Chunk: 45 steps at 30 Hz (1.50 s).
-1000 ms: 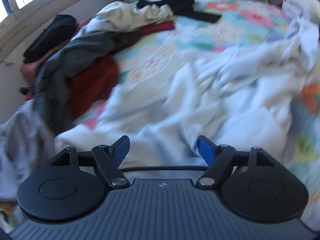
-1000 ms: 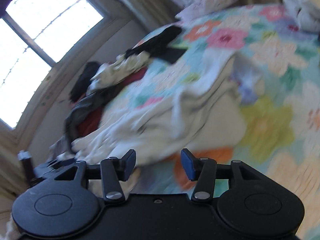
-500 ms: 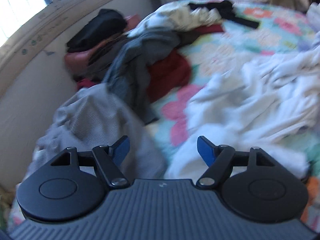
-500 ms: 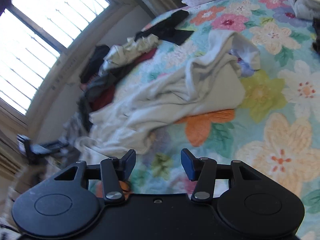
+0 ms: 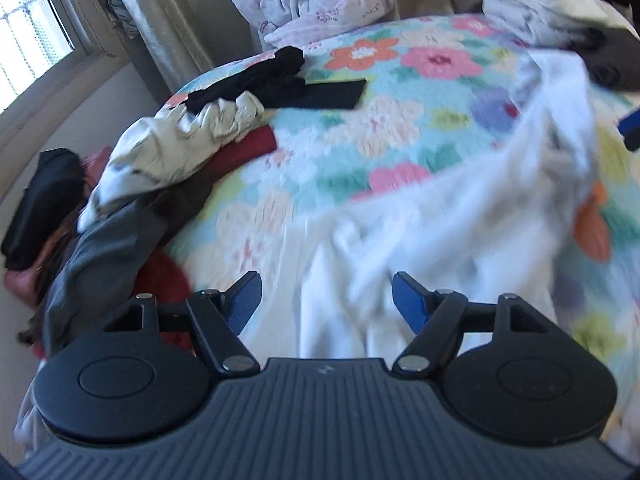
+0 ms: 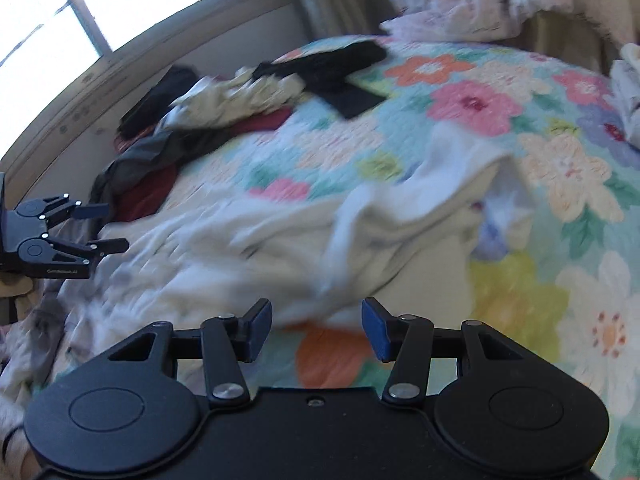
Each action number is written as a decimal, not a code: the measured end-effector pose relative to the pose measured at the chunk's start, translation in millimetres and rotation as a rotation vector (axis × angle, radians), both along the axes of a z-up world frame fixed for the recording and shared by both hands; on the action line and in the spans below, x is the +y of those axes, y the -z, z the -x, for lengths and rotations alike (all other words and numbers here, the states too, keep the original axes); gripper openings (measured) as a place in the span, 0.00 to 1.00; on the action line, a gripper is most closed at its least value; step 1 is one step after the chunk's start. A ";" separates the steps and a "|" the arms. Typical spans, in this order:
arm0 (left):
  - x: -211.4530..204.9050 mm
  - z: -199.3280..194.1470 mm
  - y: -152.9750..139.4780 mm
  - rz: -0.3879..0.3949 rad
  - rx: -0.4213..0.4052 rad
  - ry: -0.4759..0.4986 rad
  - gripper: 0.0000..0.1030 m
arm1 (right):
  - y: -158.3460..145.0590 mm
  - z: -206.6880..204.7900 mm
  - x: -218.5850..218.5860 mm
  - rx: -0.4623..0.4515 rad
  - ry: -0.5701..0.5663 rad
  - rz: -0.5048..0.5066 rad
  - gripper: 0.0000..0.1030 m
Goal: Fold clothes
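A crumpled white garment (image 5: 440, 232) lies across the floral bedspread (image 5: 400, 120); it also shows in the right wrist view (image 6: 320, 232). My left gripper (image 5: 326, 300) is open and empty just above the garment's near edge. It also shows at the left of the right wrist view (image 6: 102, 226), open. My right gripper (image 6: 316, 328) is open and empty, hovering over the garment's near edge and an orange flower. A blue fingertip (image 5: 630, 126) of it shows at the right edge of the left wrist view.
A pile of unfolded clothes, cream (image 5: 168, 148), dark red (image 5: 244, 152), grey (image 5: 104, 256) and black (image 5: 40, 208), lies at the bed's left side by the window wall. A black garment (image 5: 280, 80) lies further back. Pale clothes (image 5: 540, 12) sit at the far right.
The left gripper has swung right from the grey and red pile back over the white garment. The right gripper has dropped closer to the garment. Both stay open.
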<state>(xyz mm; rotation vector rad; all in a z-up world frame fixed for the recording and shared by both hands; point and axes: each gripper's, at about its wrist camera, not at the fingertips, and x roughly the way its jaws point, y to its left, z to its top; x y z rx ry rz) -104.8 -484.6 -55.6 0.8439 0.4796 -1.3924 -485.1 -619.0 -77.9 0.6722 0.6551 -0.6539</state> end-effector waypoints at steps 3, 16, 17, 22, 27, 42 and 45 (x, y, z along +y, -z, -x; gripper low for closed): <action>-43.1 -20.9 15.0 -0.037 -0.004 -0.001 0.70 | 3.2 10.6 -31.7 -0.052 0.072 -0.037 0.54; -112.6 -70.2 98.6 -0.234 0.280 0.094 0.75 | 63.7 26.1 -72.0 -0.259 0.164 -0.269 0.71; -114.2 -67.7 101.6 -0.233 0.270 0.093 0.78 | 66.7 23.9 -71.8 -0.249 0.164 -0.262 0.75; -120.6 -52.8 108.8 -0.221 0.214 0.088 0.85 | 86.1 1.8 -89.3 -0.146 0.107 -0.234 0.80; -109.8 -32.3 91.9 -0.132 0.188 0.175 0.10 | 96.4 -21.2 -94.2 -0.095 0.029 -0.139 0.68; -133.9 -68.4 -62.3 0.457 0.038 -0.114 0.09 | -44.2 -32.6 -115.1 -0.190 0.052 0.459 0.17; -156.2 -71.8 -66.7 0.493 -0.039 -0.165 0.09 | -51.4 -37.9 -138.7 -0.186 0.095 0.464 0.19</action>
